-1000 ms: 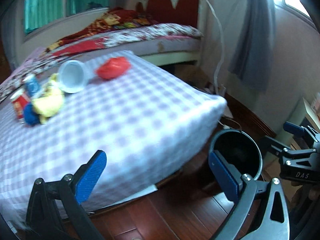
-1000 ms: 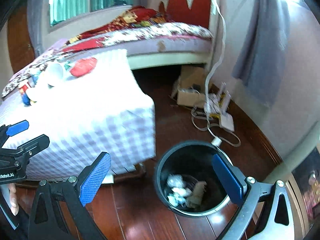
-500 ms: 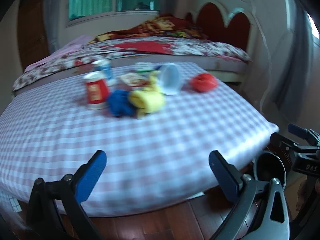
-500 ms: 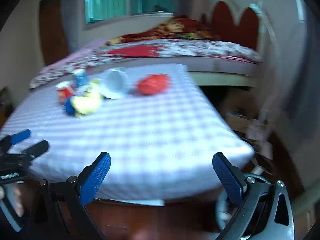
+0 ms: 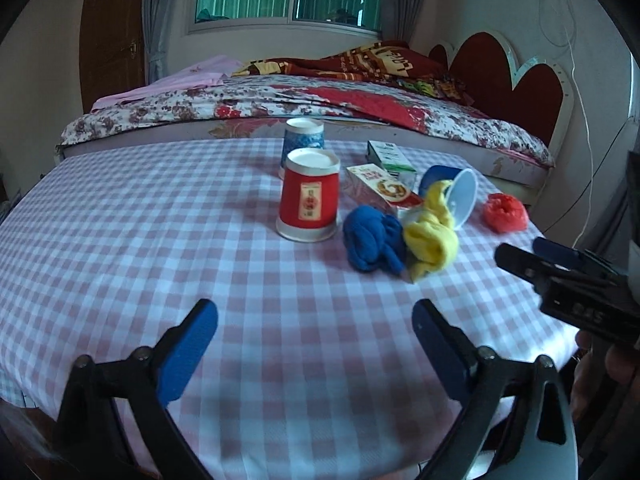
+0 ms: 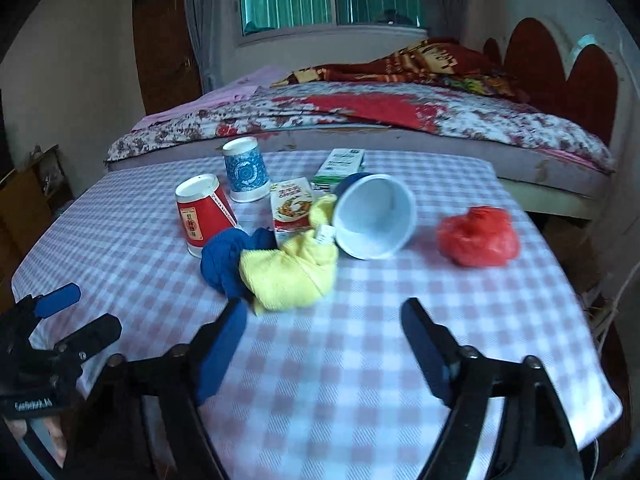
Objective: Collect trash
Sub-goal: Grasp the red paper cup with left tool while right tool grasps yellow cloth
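I hold both grippers over the near edge of the checked table (image 5: 120, 240), the left gripper (image 5: 314, 344) wide and holding nothing, the right gripper (image 6: 322, 344) likewise. The trash clusters toward the far edge: a red cup (image 5: 309, 196) upside down, a blue-patterned cup (image 6: 244, 170) behind it, two cartons (image 6: 291, 204), a tipped white cup (image 6: 374, 216), blue cloth (image 5: 372, 244) touching yellow cloth (image 6: 292, 270). A red bag (image 6: 478, 236) lies apart near the right edge. The near half is bare cloth. A bed (image 5: 280, 100) stands just beyond the far edge.
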Available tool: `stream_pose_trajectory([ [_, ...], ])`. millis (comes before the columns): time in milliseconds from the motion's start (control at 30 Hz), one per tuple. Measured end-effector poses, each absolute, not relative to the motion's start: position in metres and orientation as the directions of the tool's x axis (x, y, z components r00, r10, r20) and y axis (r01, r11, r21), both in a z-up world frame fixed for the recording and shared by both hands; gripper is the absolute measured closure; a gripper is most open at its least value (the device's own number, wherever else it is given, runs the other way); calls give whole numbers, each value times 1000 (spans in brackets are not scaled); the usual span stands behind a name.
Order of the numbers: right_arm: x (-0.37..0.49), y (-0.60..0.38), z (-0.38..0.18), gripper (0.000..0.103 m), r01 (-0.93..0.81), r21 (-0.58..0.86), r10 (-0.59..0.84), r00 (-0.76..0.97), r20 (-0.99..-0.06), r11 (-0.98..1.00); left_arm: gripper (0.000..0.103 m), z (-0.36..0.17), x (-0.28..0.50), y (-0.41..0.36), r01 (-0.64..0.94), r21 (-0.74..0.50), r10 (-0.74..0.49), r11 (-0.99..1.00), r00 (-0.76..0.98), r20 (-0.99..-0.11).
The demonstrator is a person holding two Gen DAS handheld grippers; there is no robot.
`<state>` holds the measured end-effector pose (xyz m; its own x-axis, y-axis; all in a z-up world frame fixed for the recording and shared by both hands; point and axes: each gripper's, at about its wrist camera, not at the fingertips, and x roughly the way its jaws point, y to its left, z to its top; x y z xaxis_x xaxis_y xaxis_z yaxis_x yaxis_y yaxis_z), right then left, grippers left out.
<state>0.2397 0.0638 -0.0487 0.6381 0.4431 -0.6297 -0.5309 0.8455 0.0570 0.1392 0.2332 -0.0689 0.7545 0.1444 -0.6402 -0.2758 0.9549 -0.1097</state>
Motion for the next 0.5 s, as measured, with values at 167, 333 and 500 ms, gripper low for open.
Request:
stream_pose_trajectory([
  [167, 268, 84, -61, 33, -525, 85, 444, 608, -658, 847, 14, -76, 158, 248, -283, -111, 146, 953, 746, -650],
  [333, 293, 99, -76, 40, -523, 123, 449, 561, -696, 844, 14, -81, 177, 260, -283, -123, 135, 951, 741, -658],
  [500, 307, 107, -95, 52, -535, 160, 465, 505, -727, 830, 14, -86, 196, 266, -272, -135, 116, 953, 735, -668],
])
